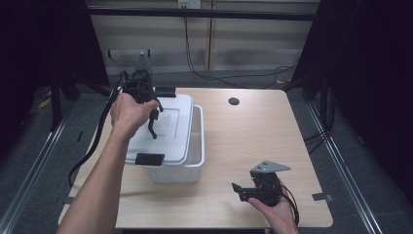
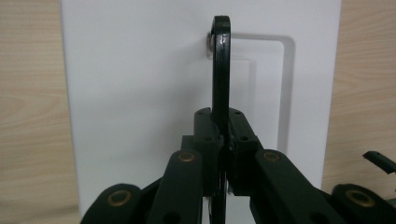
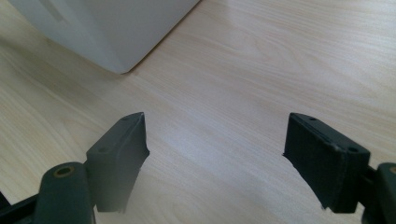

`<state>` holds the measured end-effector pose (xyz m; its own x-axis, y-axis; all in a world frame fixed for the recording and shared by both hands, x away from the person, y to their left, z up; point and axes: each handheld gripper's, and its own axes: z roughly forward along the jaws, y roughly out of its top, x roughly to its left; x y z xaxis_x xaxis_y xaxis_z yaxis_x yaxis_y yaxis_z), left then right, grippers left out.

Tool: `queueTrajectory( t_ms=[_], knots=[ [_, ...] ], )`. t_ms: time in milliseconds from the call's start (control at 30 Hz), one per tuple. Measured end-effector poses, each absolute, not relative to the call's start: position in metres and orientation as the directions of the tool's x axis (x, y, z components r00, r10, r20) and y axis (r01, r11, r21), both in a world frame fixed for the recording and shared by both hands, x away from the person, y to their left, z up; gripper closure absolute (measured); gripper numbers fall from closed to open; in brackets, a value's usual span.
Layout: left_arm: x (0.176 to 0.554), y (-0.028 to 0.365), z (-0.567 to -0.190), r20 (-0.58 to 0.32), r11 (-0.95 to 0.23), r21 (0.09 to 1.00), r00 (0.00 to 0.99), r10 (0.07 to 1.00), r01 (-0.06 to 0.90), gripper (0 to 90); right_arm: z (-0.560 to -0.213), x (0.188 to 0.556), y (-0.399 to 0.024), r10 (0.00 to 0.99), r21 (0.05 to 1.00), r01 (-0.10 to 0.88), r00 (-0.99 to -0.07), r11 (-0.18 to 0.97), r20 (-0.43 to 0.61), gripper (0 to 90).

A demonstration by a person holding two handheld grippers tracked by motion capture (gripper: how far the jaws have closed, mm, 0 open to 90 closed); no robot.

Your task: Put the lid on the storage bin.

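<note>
A white plastic box (image 1: 197, 146) stands on the left half of the wooden table (image 1: 258, 141). Its white lid (image 1: 173, 129) lies on top, shifted to the left so the box's right side stays uncovered. My left gripper (image 1: 156, 112) hovers above the lid, shut on a thin black bar (image 1: 153, 127) that hangs down toward it. In the left gripper view the bar (image 2: 221, 70) rises between the closed jaws of my left gripper (image 2: 222, 140), over the lid (image 2: 135, 93). My right gripper (image 1: 241, 191) is low at the front right, open (image 3: 215, 149) and holding nothing.
Black latches sit on the lid's near end (image 1: 149, 159) and far end (image 1: 165, 91). A round cable hole (image 1: 234, 101) is at the table's back. The box's corner (image 3: 107, 32) lies ahead of the right gripper. Bare wood (image 3: 243, 84) stretches in front of it.
</note>
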<state>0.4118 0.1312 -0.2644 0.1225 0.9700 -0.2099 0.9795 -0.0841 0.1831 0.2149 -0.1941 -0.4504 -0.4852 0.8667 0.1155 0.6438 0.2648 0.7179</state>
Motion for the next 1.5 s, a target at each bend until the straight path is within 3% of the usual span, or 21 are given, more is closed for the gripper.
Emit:
queueTrajectory(
  t_ms=[100,367,1500],
  knots=[
    [0.413,0.130,-0.266,-0.213,-0.033,0.187,0.073,0.974,0.982,85.0,-0.451,0.215,-0.195,0.868,0.716,0.647,-0.483,0.263,0.118,20.7],
    [0.415,0.125,-0.270,-0.215,-0.016,0.175,0.054,0.975,0.984,85.0,-0.450,0.215,-0.194,0.868,0.713,0.650,-0.483,0.263,0.120,20.7],
    [0.426,0.102,-0.293,-0.248,-0.028,0.125,0.058,0.967,0.992,84.8,-0.450,0.215,-0.195,0.868,0.715,0.648,-0.483,0.264,0.118,20.6]
  ],
)
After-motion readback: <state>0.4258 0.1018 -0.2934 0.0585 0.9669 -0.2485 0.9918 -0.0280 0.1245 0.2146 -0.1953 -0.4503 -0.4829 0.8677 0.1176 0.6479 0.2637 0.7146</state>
